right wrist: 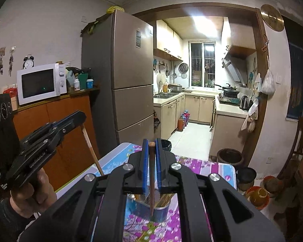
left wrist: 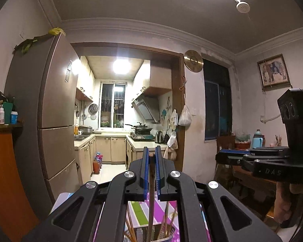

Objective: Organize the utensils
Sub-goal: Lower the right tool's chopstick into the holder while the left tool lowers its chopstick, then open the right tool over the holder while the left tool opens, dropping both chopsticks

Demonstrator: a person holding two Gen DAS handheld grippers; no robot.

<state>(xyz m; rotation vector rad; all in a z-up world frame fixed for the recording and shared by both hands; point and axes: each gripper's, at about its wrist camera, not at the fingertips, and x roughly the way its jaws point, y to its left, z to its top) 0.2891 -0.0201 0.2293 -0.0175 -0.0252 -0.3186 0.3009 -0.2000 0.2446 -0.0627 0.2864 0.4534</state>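
Brown wooden chopstick point(left wrist: 150, 181) pinched in our left gripper point(left wrist: 151, 157), another slim brown chopstick point(right wrist: 152, 177) clamped in our right gripper point(right wrist: 151, 147), both above the shiny metal utensil holder point(right wrist: 151, 211) on the near floral tablecloth point(right wrist: 202, 167)

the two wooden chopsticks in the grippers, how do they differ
The dark brown chopstick in the right gripper looks uniformly dark; the lighter chopstick in the left gripper has a pale top. In the right wrist view, the dark one hangs straight, the lighter one slants. Both are clamped near their tops.

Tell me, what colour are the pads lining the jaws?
Blue pads on black jaws, clearest in the right wrist view.
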